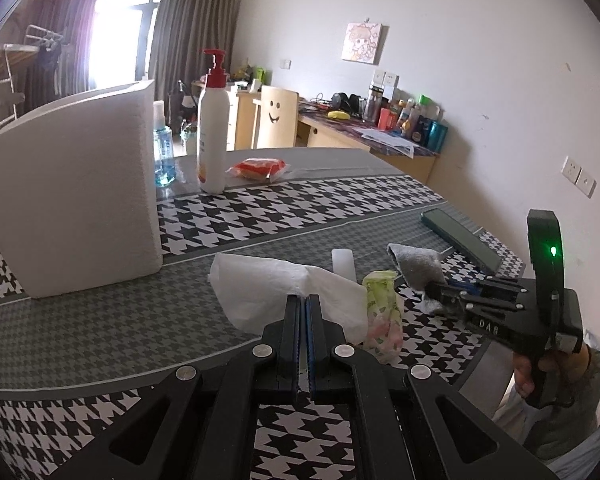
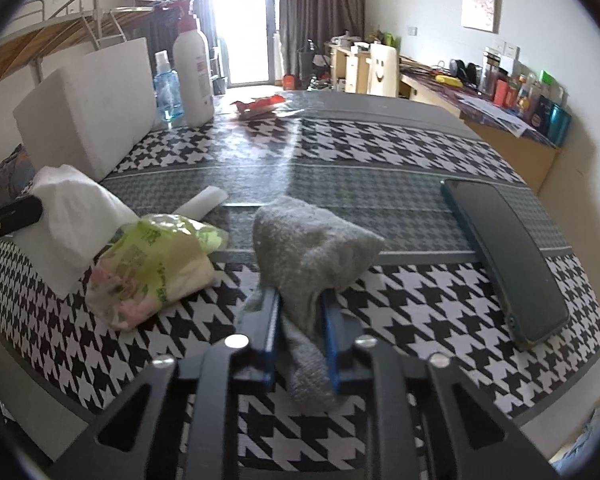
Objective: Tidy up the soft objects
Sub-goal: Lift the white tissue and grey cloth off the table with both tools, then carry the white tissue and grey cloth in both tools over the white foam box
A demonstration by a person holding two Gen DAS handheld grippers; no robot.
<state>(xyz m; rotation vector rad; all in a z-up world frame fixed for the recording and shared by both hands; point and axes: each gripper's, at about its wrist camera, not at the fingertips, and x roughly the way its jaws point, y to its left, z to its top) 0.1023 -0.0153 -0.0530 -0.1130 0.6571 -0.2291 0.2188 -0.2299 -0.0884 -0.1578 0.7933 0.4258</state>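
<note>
Two grippers over a table [image 2: 379, 152] with a black-and-white houndstooth cloth.

Left gripper [image 1: 303, 300]: jaws pressed together, pinching the near edge of a white tissue [image 1: 276, 288]. Tissue crumpled, resting on the cloth, standing up a little in front of the jaws. In the right wrist view only one black fingertip of this gripper visible at the far left, touching the same tissue [image 2: 72, 208].

Right gripper [image 2: 300, 300]: jaws narrow, closed on a grey sock [image 2: 311, 240]. Blue pads pressing on both sides of the sock; one end hanging down between the jaws, the bigger part bunched up in front, on the cloth. In the left wrist view the same gripper [image 1: 435, 294] coming in from the right, held by a hand [image 1: 547, 364], the sock [image 1: 417, 266] at its tip.

Between tissue and sock: a soft green and pink plastic packet [image 2: 156, 264], lying on the cloth, touching the tissue, just beside the sock. Behind it a small white flat piece [image 2: 204, 200].

To the right of the sock, apart from it: a dark phone [image 2: 507, 256], lying flat.

Further back, on the left: a big white foam block [image 1: 72, 192], standing upright. Beside it a white pump bottle [image 1: 212, 120] with red top and a small blue spray bottle [image 1: 163, 152], both upright. Near them a red snack packet [image 1: 258, 169], lying flat.
</note>
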